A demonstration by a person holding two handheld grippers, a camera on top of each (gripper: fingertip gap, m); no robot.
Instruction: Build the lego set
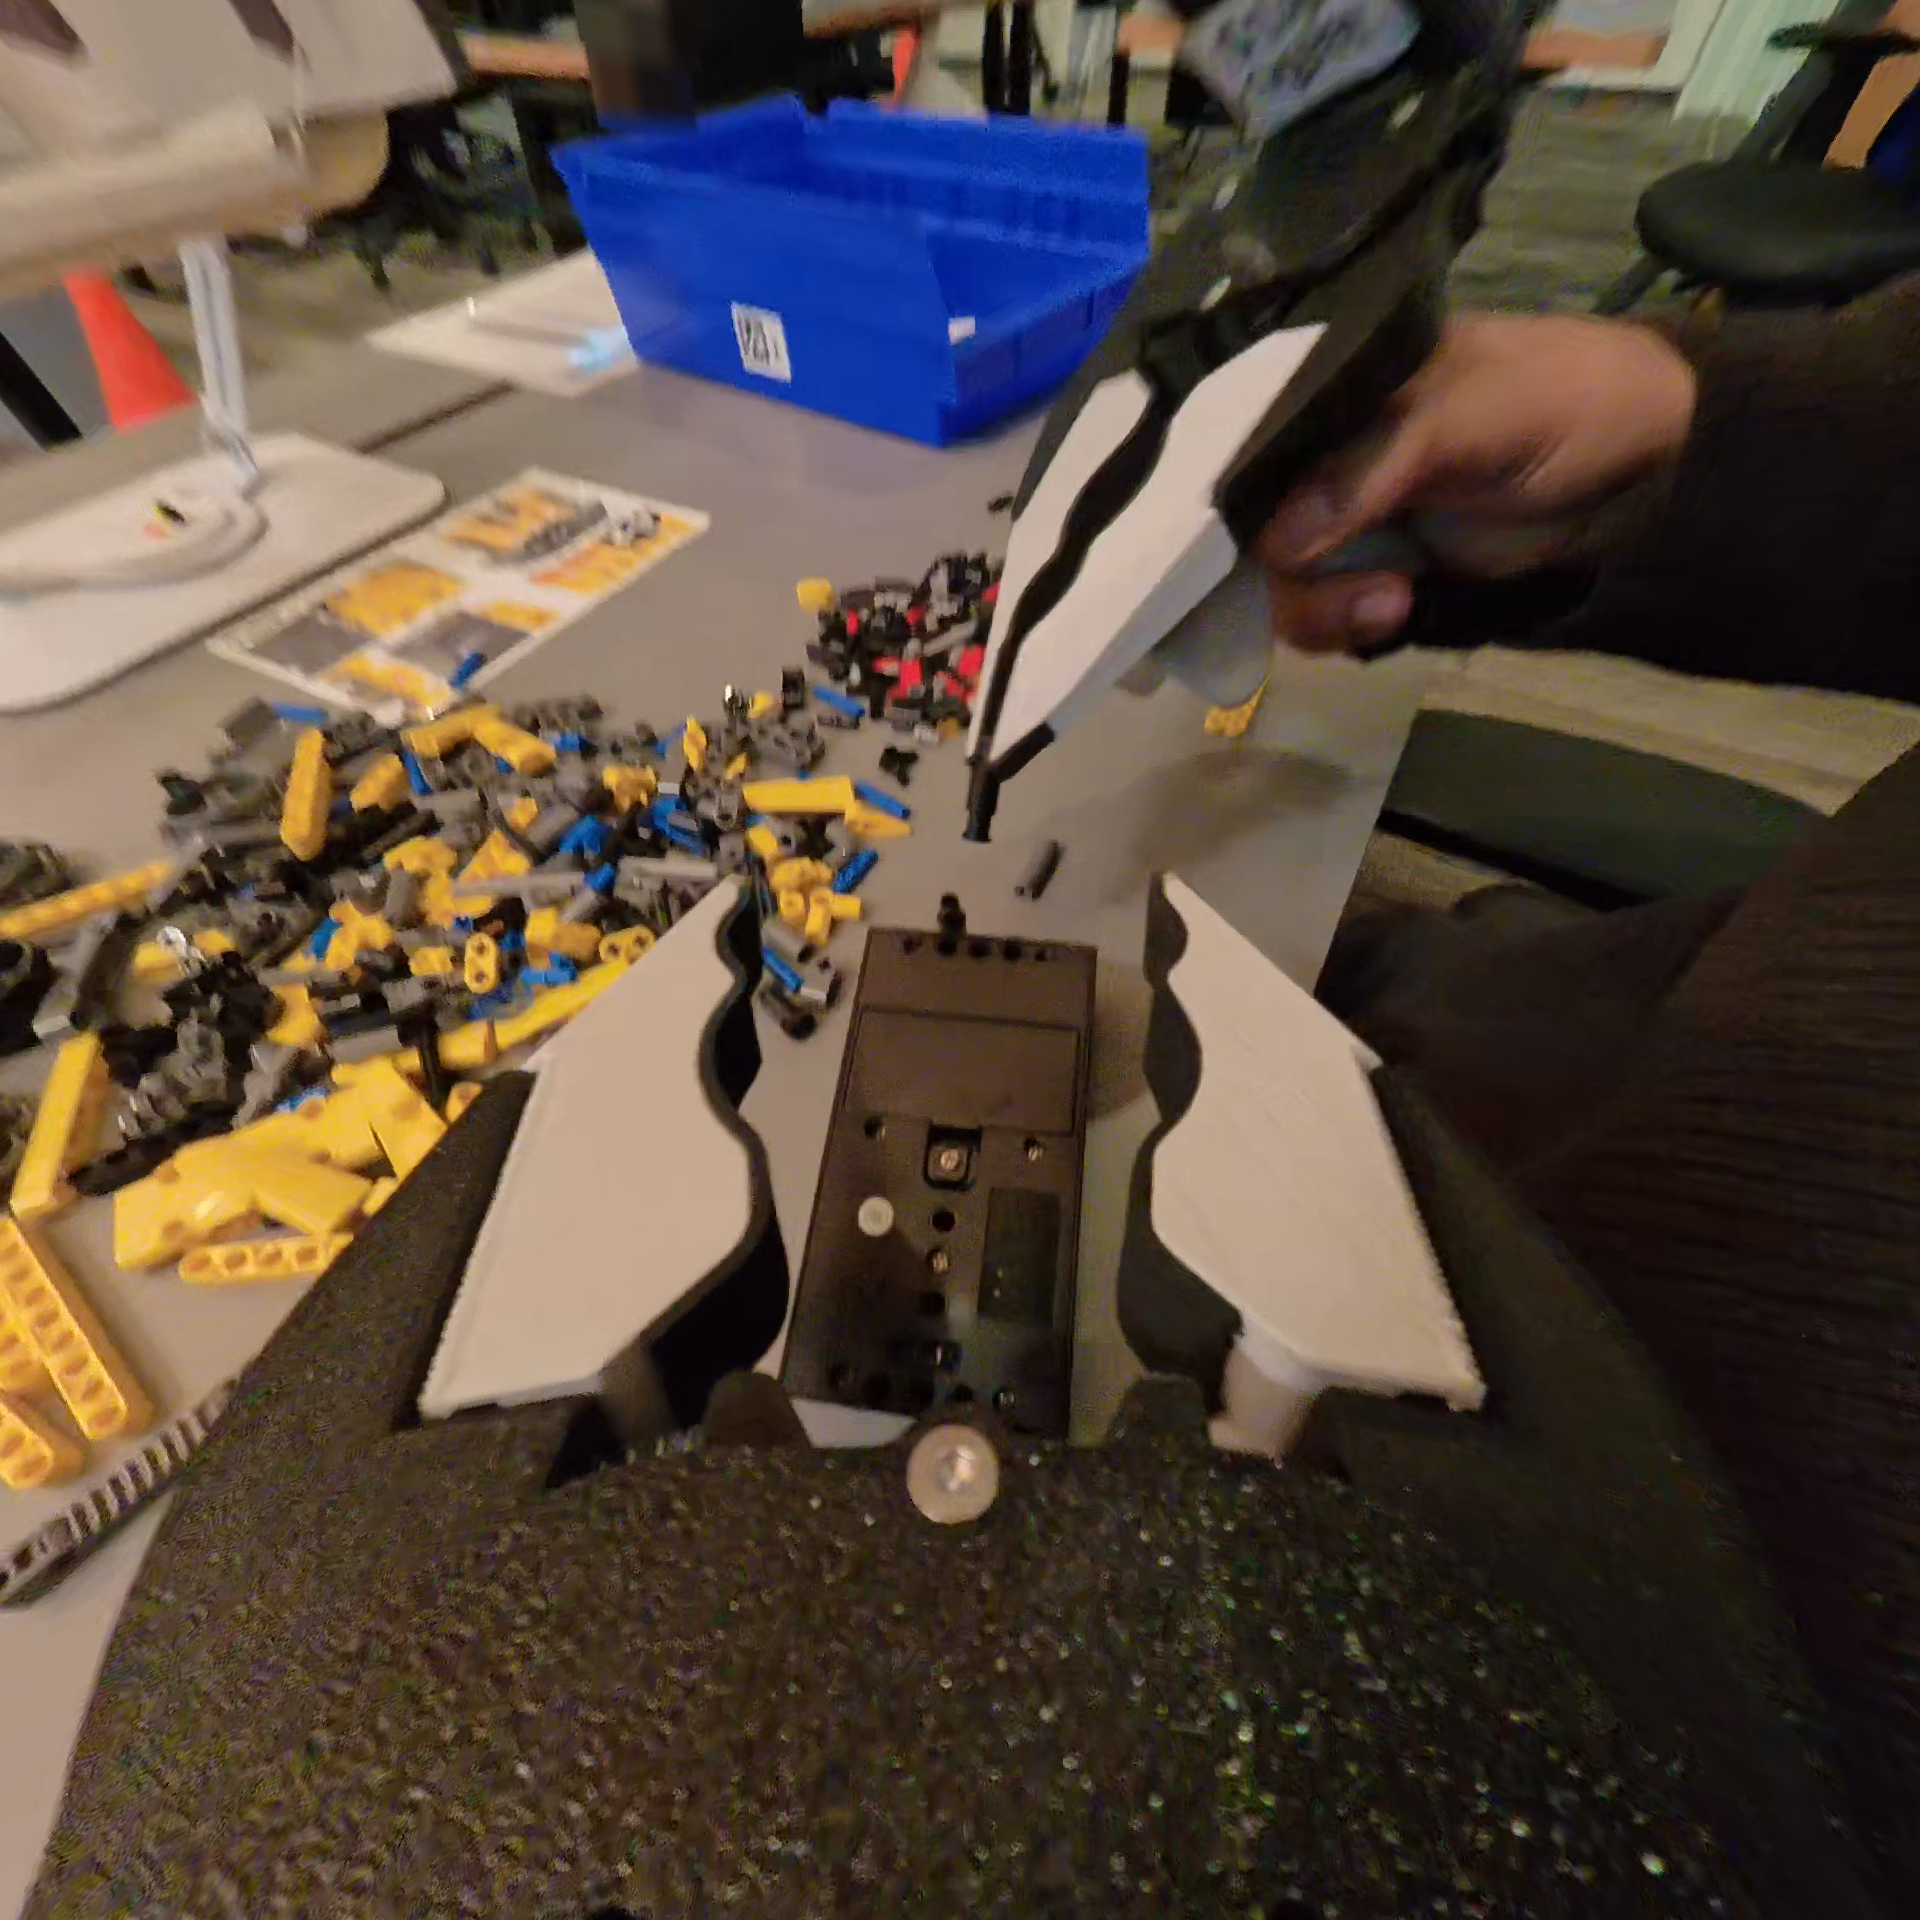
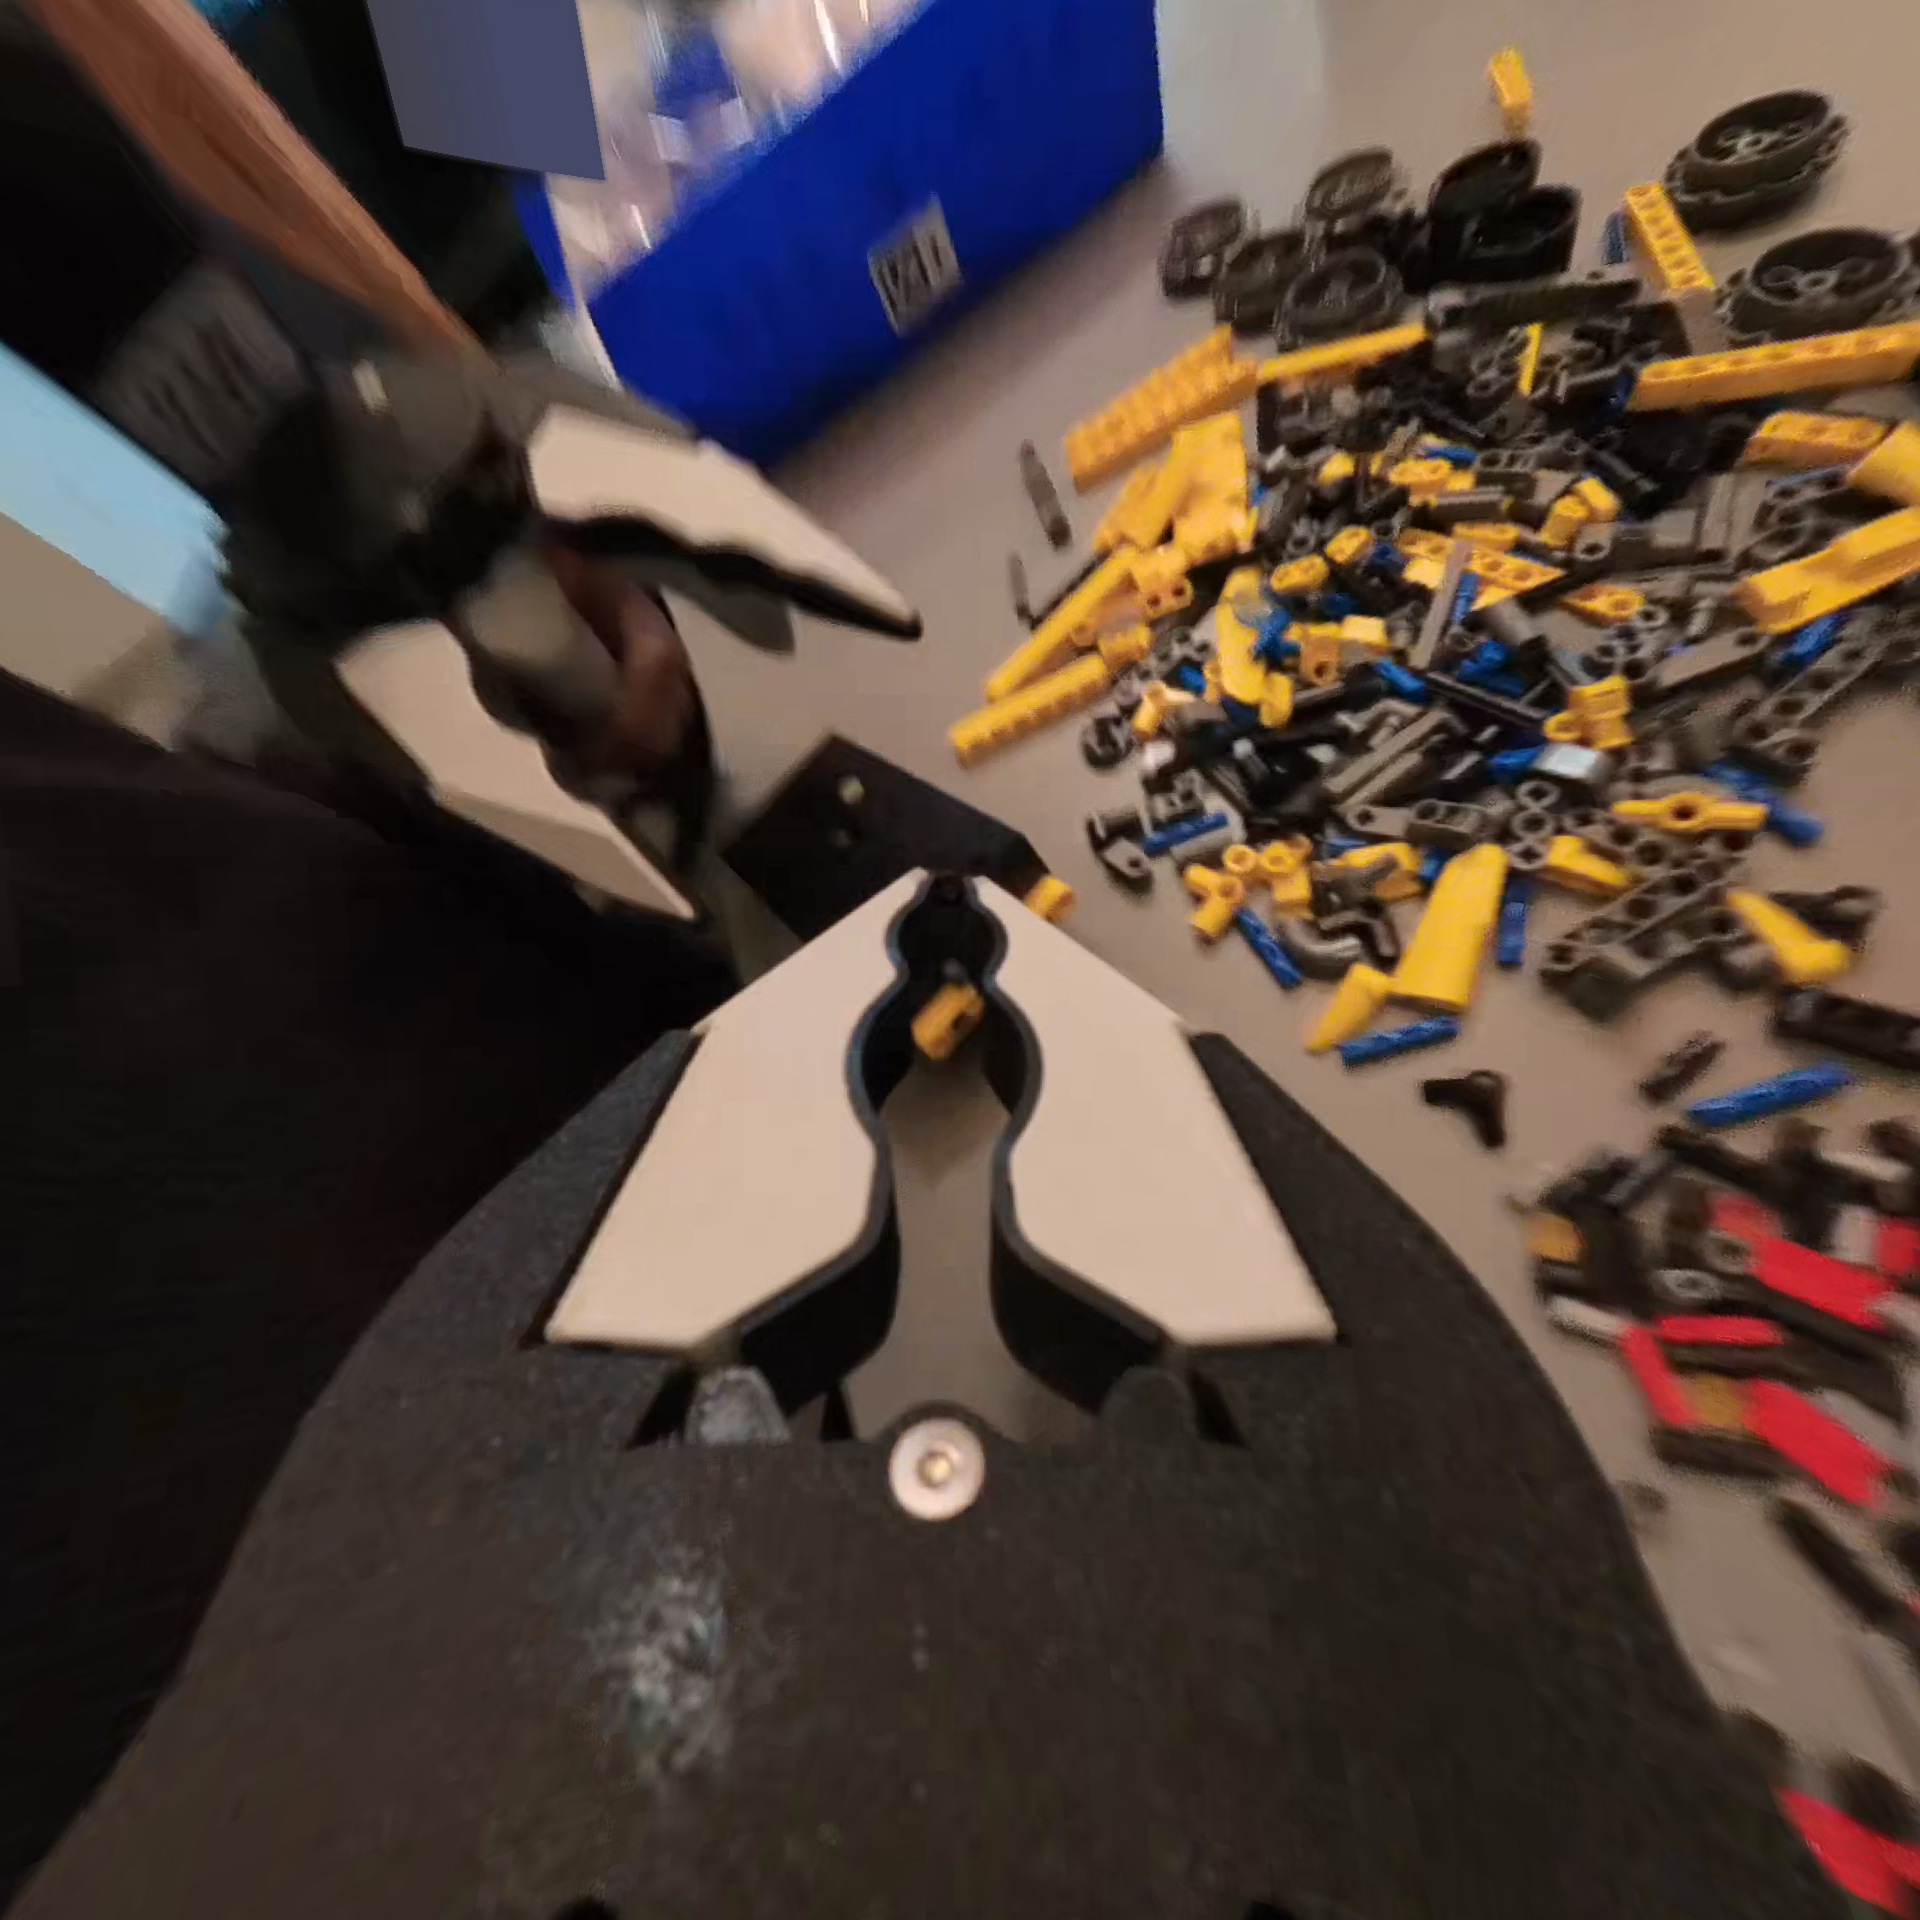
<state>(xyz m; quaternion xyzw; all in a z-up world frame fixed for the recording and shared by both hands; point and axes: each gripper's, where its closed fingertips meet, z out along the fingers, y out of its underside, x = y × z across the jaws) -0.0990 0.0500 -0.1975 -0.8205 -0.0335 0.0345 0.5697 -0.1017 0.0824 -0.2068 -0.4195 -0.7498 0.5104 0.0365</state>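
Observation:
My left gripper (image 1: 951,891) is open, its white fingers (image 1: 623,1143) spread either side of a black rectangular box (image 1: 961,1153) lying on the grey table, with a gap on each side. A small black pin (image 1: 949,914) stands at the box's far end. My right gripper (image 1: 982,769), held by a hand, is shut on a small black pin (image 1: 977,816) just above and beyond that end. In the right wrist view, the right gripper (image 2: 940,883) is shut over the box (image 2: 883,821). The open left gripper (image 2: 790,758) is at the upper left. A yellow connector (image 2: 945,1018) shows through the finger gap.
A pile of yellow, black and blue building pieces (image 1: 468,883) lies left of the box, and a red and black pile (image 1: 914,644) lies beyond. A blue bin (image 1: 862,260), a booklet (image 1: 468,582) and a white stand base (image 1: 156,551) sit farther back. Black wheels (image 2: 1766,145) lie nearby. Left tips to right tips: about 4 cm.

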